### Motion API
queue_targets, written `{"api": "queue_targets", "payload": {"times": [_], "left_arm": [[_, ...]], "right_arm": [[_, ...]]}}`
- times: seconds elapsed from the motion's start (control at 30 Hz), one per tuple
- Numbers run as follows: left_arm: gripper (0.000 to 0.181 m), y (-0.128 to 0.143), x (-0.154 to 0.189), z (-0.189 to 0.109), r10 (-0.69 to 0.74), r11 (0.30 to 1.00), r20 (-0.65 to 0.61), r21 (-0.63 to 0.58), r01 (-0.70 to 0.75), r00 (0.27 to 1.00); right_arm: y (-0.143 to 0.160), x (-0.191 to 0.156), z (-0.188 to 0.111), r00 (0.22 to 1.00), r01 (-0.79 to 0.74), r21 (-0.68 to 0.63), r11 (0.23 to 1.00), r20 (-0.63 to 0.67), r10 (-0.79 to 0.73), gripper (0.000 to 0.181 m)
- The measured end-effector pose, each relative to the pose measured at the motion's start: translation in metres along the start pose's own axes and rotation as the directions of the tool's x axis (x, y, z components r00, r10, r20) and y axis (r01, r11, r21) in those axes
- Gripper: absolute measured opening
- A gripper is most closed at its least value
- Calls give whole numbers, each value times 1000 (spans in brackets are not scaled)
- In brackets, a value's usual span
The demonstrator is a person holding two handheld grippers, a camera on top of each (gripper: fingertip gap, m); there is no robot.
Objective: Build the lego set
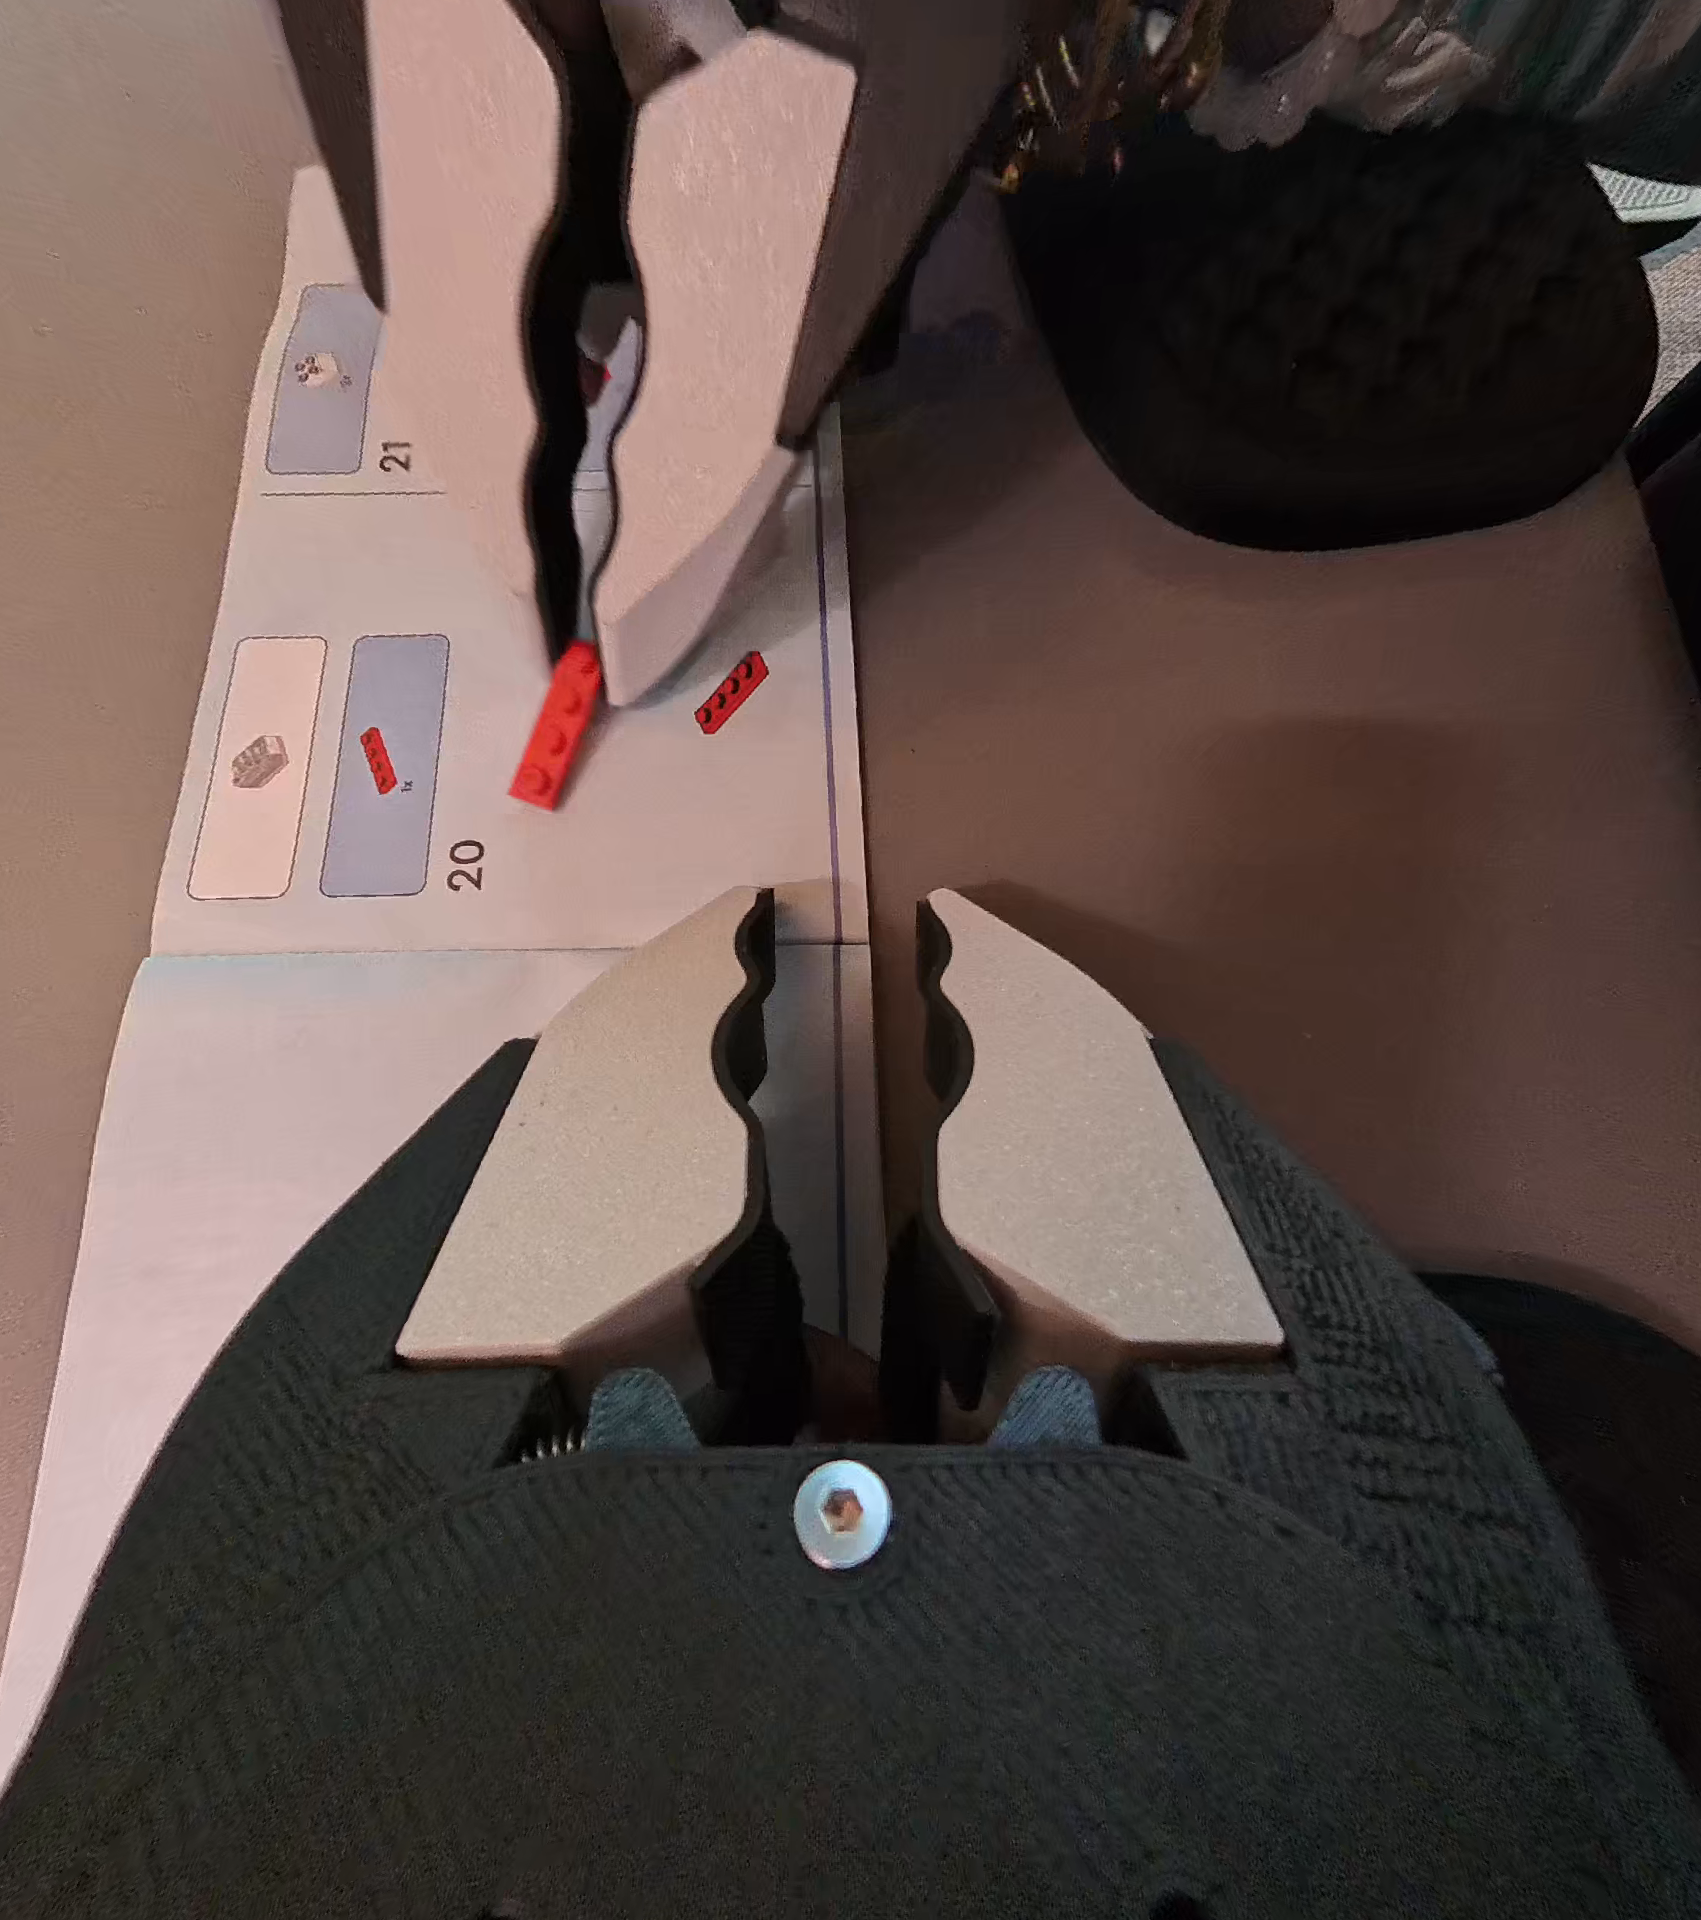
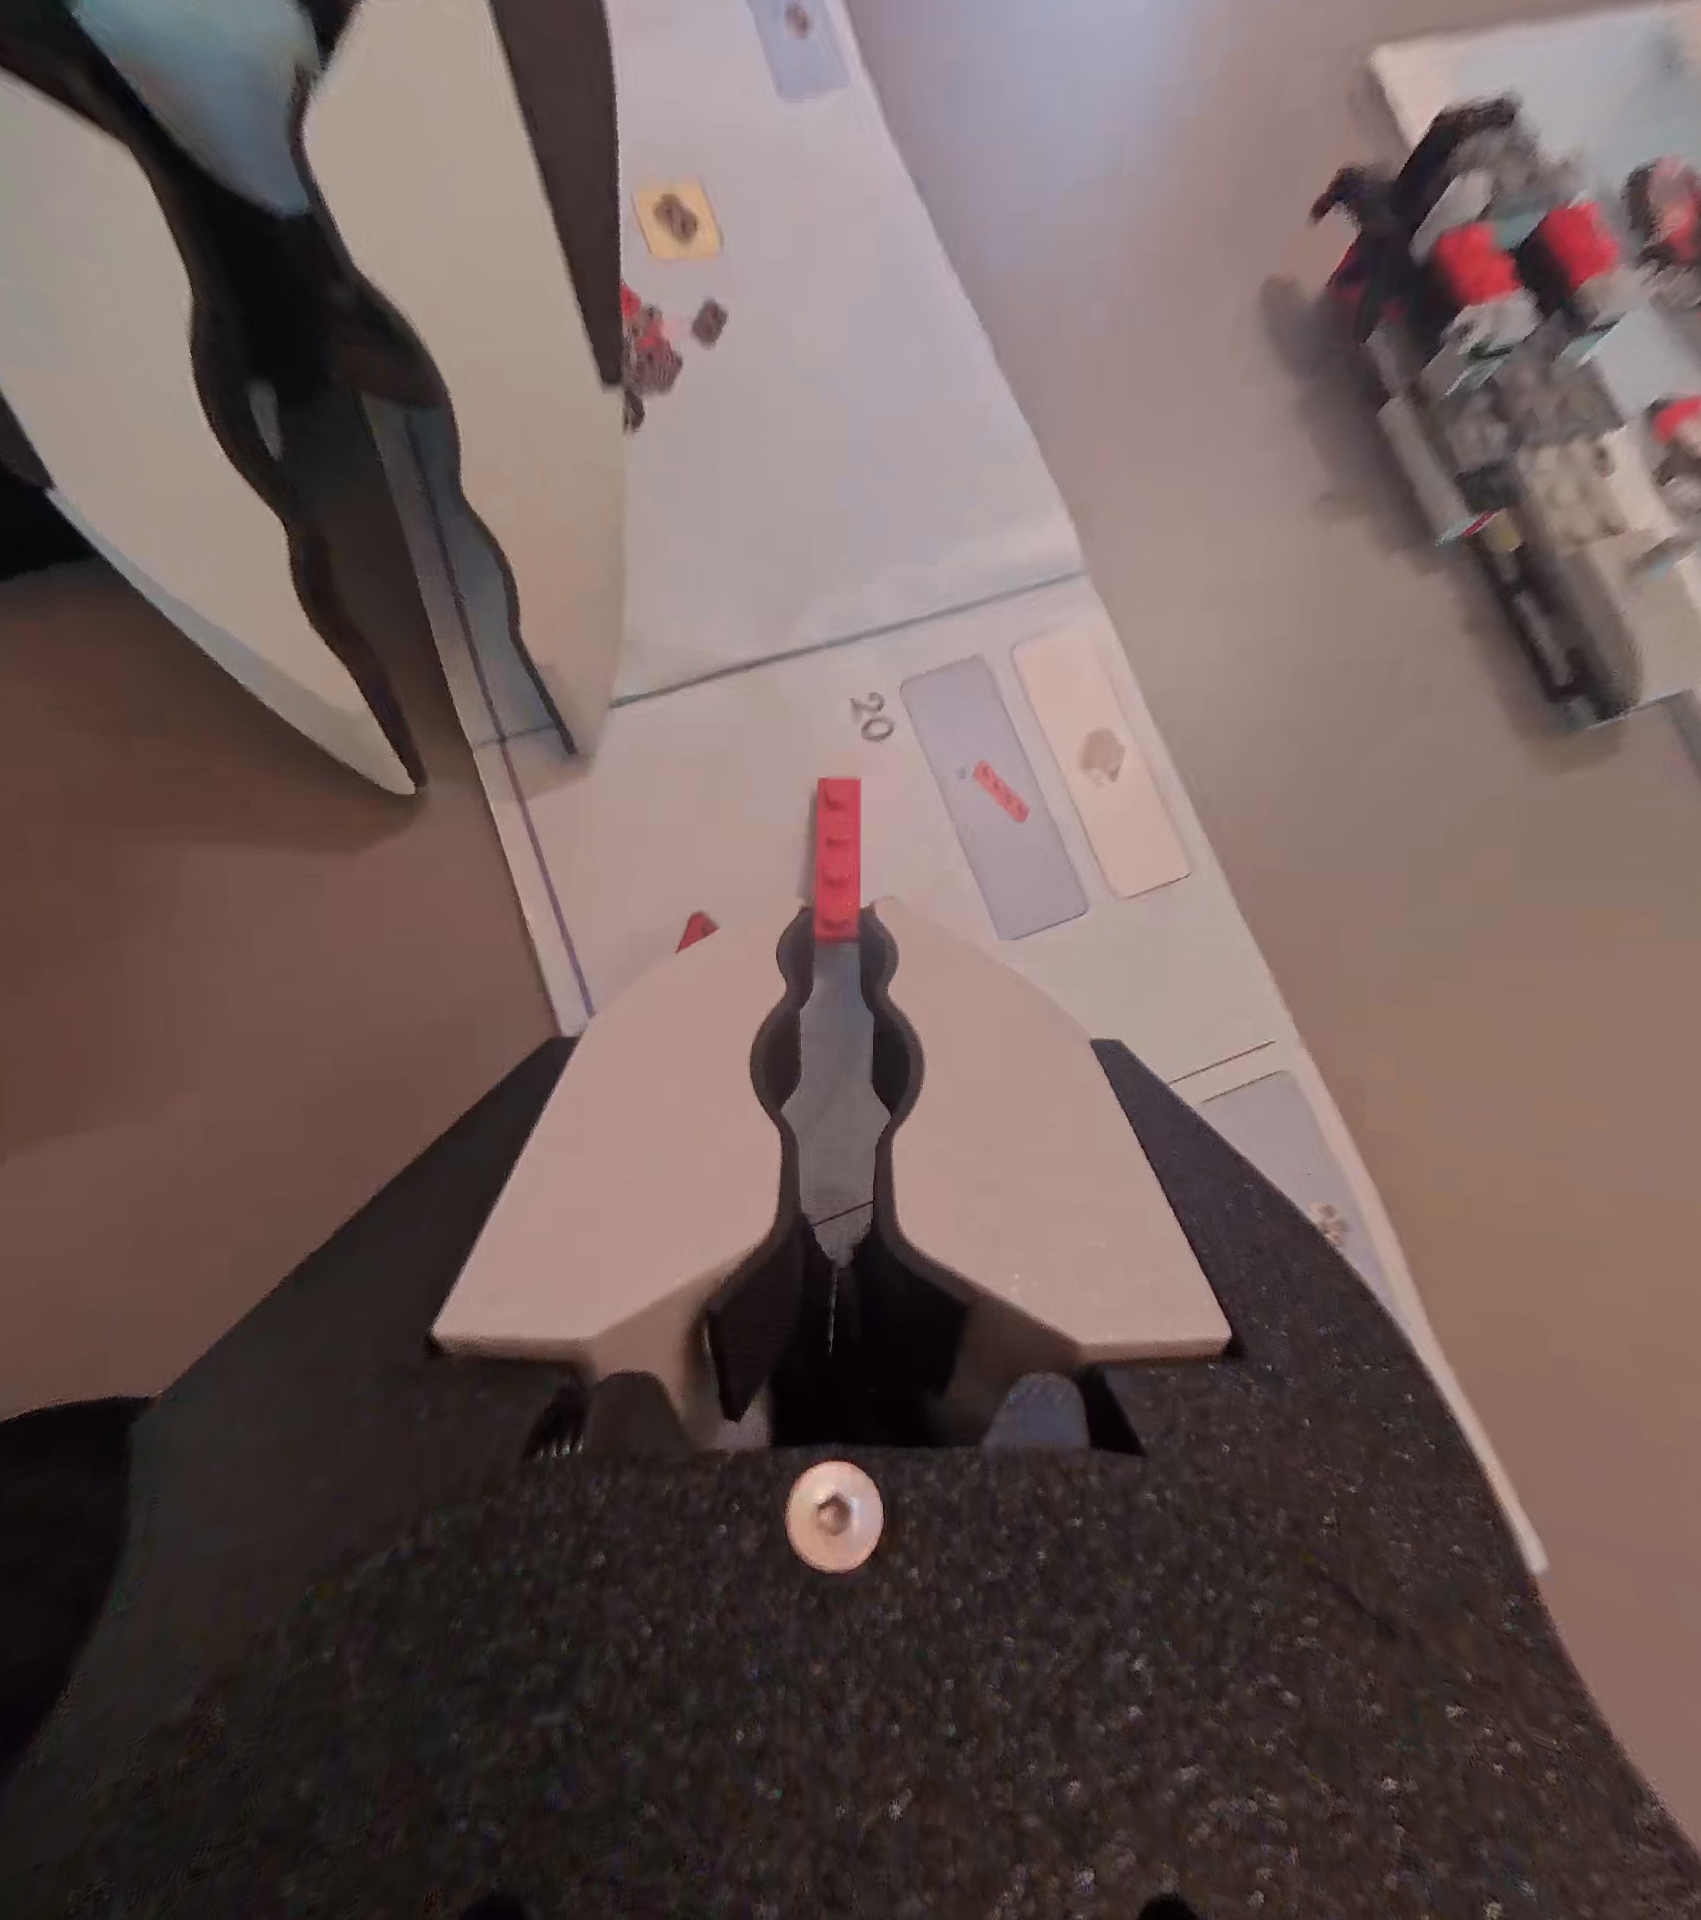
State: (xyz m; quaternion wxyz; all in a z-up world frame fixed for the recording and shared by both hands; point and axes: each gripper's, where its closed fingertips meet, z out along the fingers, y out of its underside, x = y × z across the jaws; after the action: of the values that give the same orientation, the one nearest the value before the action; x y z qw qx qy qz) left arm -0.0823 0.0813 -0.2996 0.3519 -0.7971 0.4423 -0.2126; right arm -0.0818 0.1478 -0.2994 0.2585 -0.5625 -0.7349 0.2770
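A red four-stud plate (image 1: pixel 555 727) is pinched by one end in my right gripper (image 1: pixel 584 649), which reaches in from the top of the left wrist view. The plate slants down over the open instruction booklet (image 1: pixel 326 1039); I cannot tell if it touches the page. In the right wrist view the plate (image 2: pixel 838 857) sticks out ahead of the shut right gripper (image 2: pixel 835 925). My left gripper (image 1: pixel 846 909) is open and empty, low over the booklet's right edge. It also shows at the upper left of the right wrist view (image 2: pixel 487 758).
The booklet (image 2: pixel 825 520) lies on a brown table (image 1: pixel 1293 883). A blurred cluster of grey, black and red lego (image 2: pixel 1552 416) sits on a white sheet at the right. A black round textured object (image 1: pixel 1345 343) stands beyond the booklet. A red brick is printed on the page (image 1: pixel 732 691). The tips of one gripper are about 7 cm away from the tips of the other.
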Motion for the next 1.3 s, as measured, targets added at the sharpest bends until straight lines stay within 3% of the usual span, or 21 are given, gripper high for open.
{"api": "queue_targets", "payload": {"times": [0.13,0.17,0.23,0.33,0.4,0.5,0.53,0.67,0.9,1.3], "left_arm": [[26,0,1,0,-3,1000,-6,0,3,1000],[26,0,1,-1,-5,1000,-10,0,5,1000],[26,1,3,-2,-13,1000,-23,1,13,1000],[26,4,6,-5,-30,1000,-43,2,30,999],[26,5,6,-7,-41,999,-50,3,41,998],[26,5,7,-7,-46,999,-54,3,46,997],[26,5,7,-7,-47,999,-54,3,47,997],[26,5,7,-7,-50,999,-57,3,51,997],[26,5,7,-7,-46,999,-53,1,46,998],[26,5,6,-7,-51,999,-56,1,51,997]], "right_arm": [[0,1,-14,996,-57,59,997,-67,61,40],[-3,5,-23,993,-56,117,992,-99,68,41],[-8,27,-50,963,-79,271,959,-229,143,40],[9,79,-102,786,-147,487,861,-472,401,30],[15,95,-127,695,-143,600,787,-506,511,25],[0,91,-142,719,-64,706,706,-458,523,13],[-4,87,-144,735,-39,722,691,-448,510,5],[-16,75,-140,811,-16,733,680,-388,438,0],[-5,82,-126,802,-146,725,673,-312,509,3],[-3,82,-123,802,-168,719,674,-298,518,4]]}}
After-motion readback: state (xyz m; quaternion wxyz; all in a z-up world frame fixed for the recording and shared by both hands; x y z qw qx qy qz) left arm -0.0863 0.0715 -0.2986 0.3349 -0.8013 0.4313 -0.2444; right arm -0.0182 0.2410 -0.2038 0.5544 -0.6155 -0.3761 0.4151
